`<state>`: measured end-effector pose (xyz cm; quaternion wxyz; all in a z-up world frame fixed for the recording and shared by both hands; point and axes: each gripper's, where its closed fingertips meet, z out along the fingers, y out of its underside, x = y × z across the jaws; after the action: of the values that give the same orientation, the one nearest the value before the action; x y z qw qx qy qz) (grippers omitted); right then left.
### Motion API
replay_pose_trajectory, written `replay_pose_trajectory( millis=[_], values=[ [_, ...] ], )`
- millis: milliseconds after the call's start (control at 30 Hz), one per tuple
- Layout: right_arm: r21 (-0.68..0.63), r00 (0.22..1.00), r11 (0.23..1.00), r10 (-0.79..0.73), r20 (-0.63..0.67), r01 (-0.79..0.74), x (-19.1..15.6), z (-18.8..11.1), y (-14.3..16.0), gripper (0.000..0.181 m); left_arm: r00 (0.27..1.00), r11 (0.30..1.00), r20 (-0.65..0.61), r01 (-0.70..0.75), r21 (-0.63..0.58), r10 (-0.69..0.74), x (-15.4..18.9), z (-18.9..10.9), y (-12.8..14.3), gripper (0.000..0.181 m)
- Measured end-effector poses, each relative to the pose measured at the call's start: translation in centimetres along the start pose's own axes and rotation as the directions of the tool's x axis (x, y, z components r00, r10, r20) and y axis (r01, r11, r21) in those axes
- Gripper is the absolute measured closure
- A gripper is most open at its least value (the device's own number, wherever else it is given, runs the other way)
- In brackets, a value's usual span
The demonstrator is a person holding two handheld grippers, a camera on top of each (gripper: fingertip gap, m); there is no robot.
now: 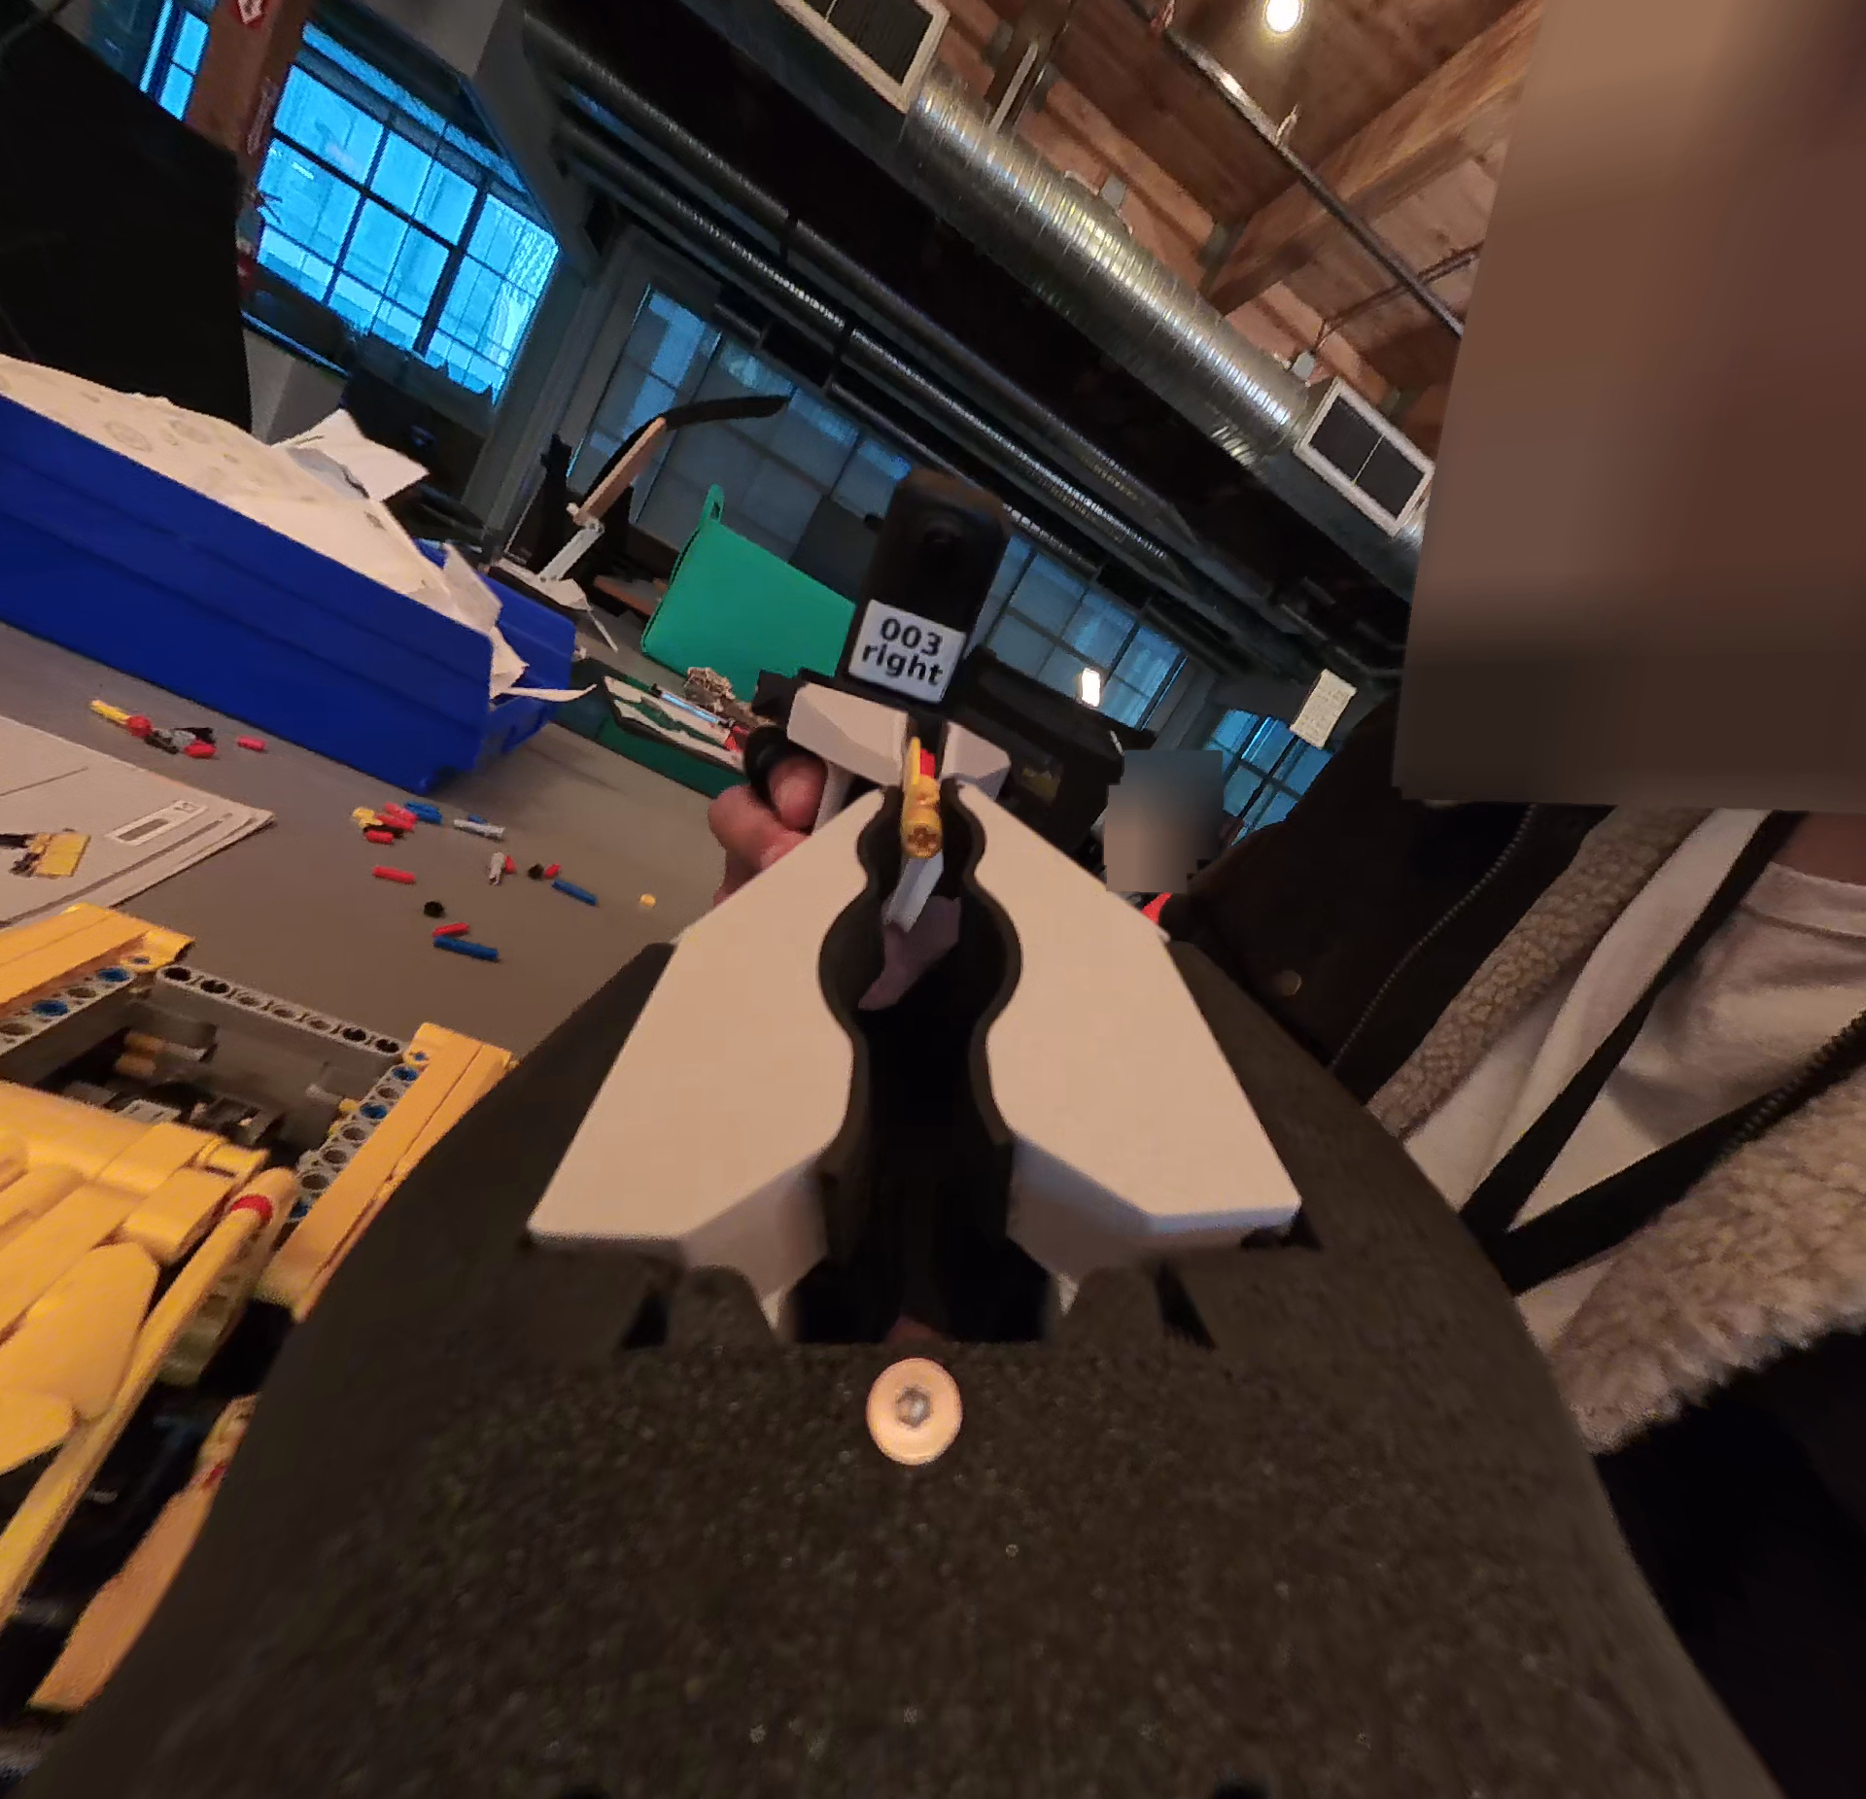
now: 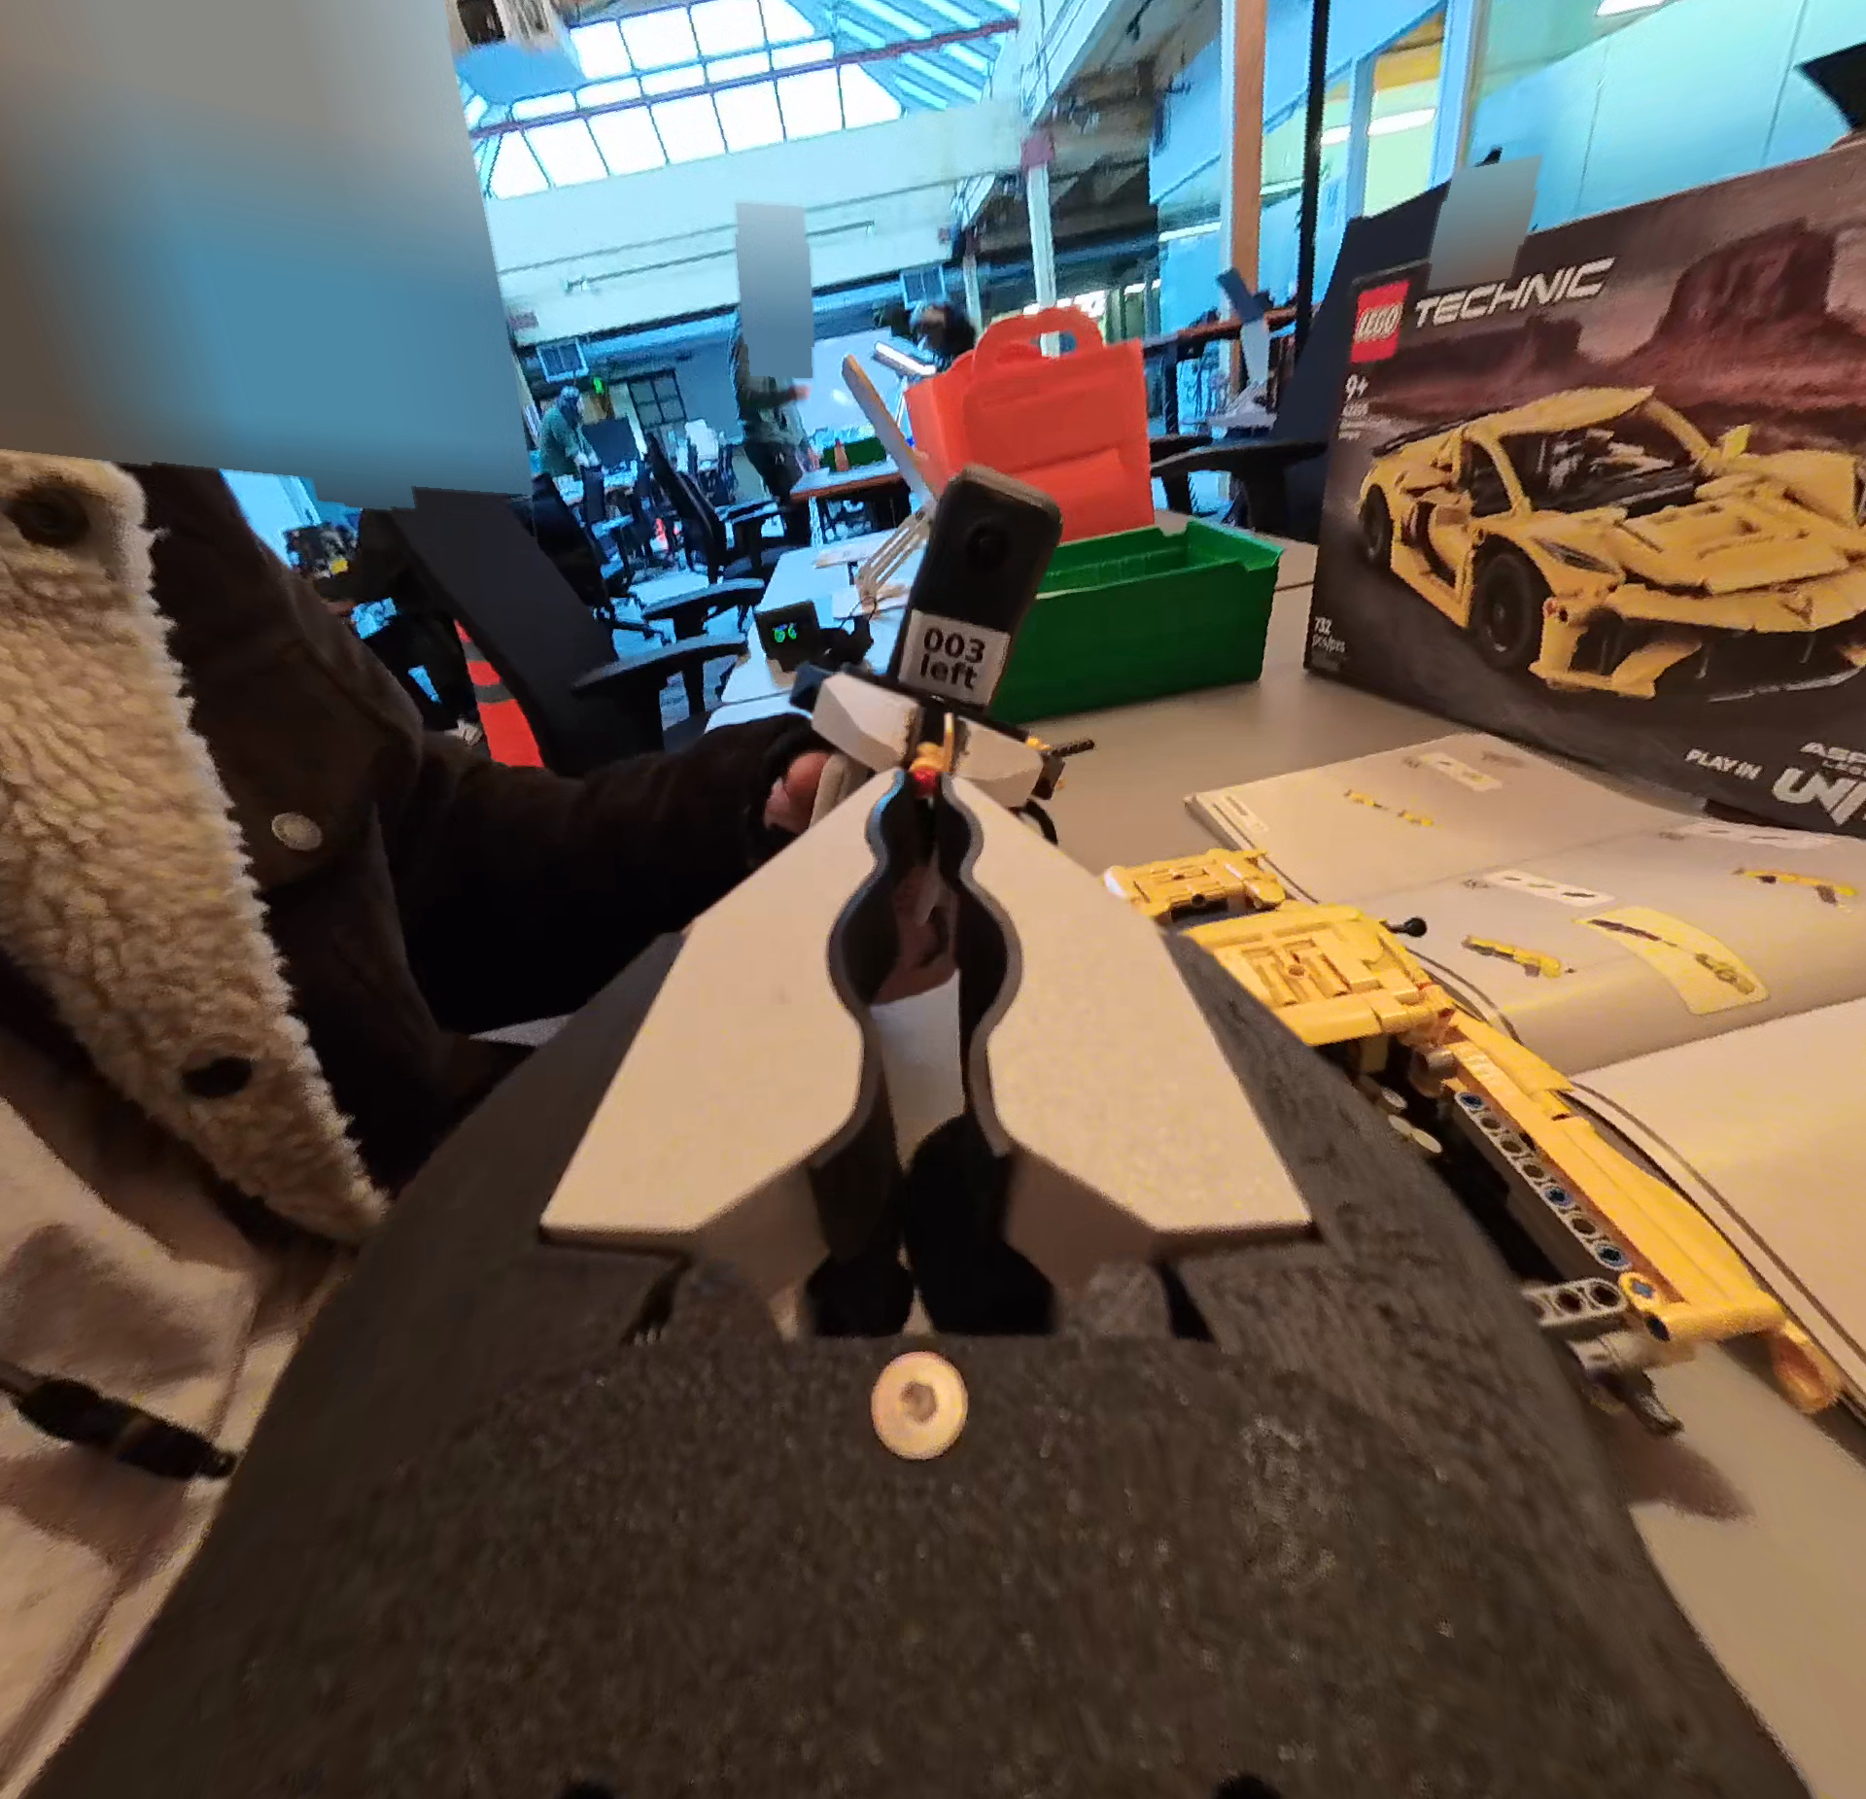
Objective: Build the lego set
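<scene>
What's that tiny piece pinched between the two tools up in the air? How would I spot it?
Start at the half-built yellow car on the grey table, then look above it where the left gripper and right gripper meet tip to tip. The small yellow pin sits there, held aloft, unlike the loose red and blue pins lying flat on the table.

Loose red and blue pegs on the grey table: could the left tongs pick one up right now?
Probably not: the left tongs look shut on a small yellow piece, held up away from the loose pegs.
</scene>
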<state>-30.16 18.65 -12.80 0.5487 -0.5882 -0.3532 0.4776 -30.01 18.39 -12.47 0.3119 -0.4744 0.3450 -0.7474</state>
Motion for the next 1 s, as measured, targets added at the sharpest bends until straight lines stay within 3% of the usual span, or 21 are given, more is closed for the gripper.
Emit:
replay_pose_trajectory(
  millis=[367, 633, 1000],
  values=[
    [-0.005, 0.997, 0.998, 0.059, -0.058, -0.060, 1.3, 0.2, 0.3, 0.178, 0.998, 0.999, 0.053, 0.020, 0.028, -0.021, -1.2, -0.3, -0.4, 0.175],
    [-0.002, 0.981, 0.981, 0.191, 0.012, -0.191, 1.1, 0.1, 0.6, 0.177, 0.995, 0.998, 0.085, -0.046, -0.047, 0.050, -1.3, -0.1, 0.4, 0.175],
    [-0.028, 0.979, 0.979, 0.201, 0.021, -0.200, 1.1, 0.1, 1.1, 0.177, 0.994, 0.998, 0.091, -0.048, -0.048, 0.052, -1.4, -0.2, 0.4, 0.175]
  ],
)
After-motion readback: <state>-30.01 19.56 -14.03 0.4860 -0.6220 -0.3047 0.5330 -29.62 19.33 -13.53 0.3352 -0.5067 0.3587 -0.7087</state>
